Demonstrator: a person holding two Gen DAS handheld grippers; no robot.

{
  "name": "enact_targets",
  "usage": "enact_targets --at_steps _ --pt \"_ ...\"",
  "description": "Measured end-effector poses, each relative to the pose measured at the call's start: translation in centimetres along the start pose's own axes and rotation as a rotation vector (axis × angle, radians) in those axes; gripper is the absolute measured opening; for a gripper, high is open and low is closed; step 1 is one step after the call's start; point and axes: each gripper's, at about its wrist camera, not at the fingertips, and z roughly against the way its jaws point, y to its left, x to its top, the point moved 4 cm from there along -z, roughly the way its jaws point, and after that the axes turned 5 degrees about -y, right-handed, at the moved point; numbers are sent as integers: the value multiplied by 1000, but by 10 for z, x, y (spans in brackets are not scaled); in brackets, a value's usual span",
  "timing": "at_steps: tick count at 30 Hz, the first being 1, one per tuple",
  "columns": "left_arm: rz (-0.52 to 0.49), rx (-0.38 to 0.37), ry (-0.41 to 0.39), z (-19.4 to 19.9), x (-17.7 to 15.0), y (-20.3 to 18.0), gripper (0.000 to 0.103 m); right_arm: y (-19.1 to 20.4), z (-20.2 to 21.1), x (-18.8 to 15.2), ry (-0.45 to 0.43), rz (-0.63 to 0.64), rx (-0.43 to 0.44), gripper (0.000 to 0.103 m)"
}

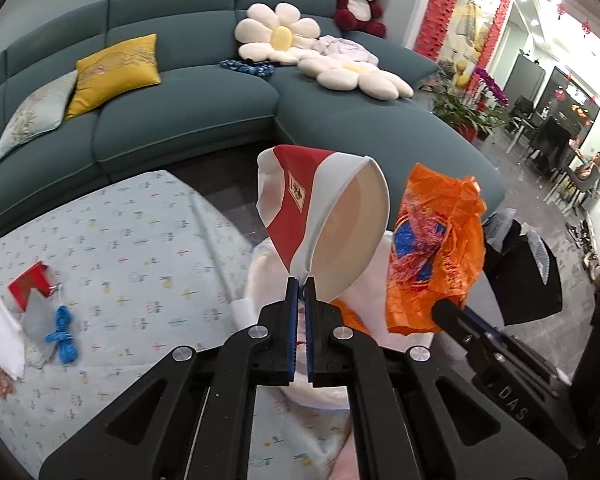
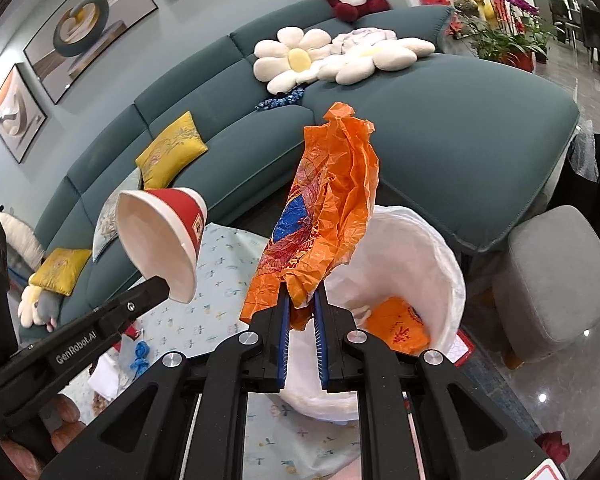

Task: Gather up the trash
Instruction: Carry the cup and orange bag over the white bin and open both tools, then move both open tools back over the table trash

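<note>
Pinching the rim of a squashed red-and-white paper cup (image 1: 320, 208), the left gripper (image 1: 300, 284) has its blue-padded jaws clenched almost flat together, with only the thin cup wall between them. The cup stands up and away from the fingertips, its mouth turned to the right in the left wrist view, and its white inside shows. In the right wrist view the same cup (image 2: 160, 240) hangs off the tip of the left gripper at the left of the picture, apart from the orange bag.

The right gripper (image 2: 300, 300) is closed on a crumpled orange plastic bag (image 2: 328, 216) with blue and red print. The bag's lower end is bunched between the pads, and the rest rises above the fingertips in a twisted column; one flap spills over the outside of the left finger. From the left wrist camera this bag (image 1: 432, 252) sits just right of the cup, near it but not clearly touching.

Below and just beyond both grippers stands a bin lined with a white trash bag (image 2: 440, 264), its mouth open. Another orange wrapper (image 2: 400, 324) lies inside it. Both held items hover above or beside the bin's rim, not inside it.

On the patterned tablecloth (image 1: 140, 248) to the left, well apart from the grippers, lie a red packet (image 1: 30, 284), a white tissue (image 1: 6, 340) and a knotted blue scrap (image 1: 62, 334)
</note>
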Motion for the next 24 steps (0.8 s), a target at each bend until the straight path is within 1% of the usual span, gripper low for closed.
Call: enact_targets --at_steps 5,7,8,10,12,19,24 --pt "-4 -18 1 -4 4 -7 3 -4 -4 1 -1 -13 -6 13" --pt "0 -14 0 -3 5 -7 4 -4 -4 1 -5 -11 -9 17" --pt "5 -10 -1 -3 5 -7 5 -3 -3 1 -9 -11 -12 17" --pt "13 -4 -1 -3 6 -7 18 -1 -2 0 -14 -14 -11 17" --pt "27 -1 -5 -2 7 -4 23 0 -3 1 -14 -14 -10 17" --pt "45 13 -7 2 7 6 26 7 -2 3 -18 -2 1 17" --pt "51 30 -17 9 9 12 27 15 0 5 -19 13 13 17"
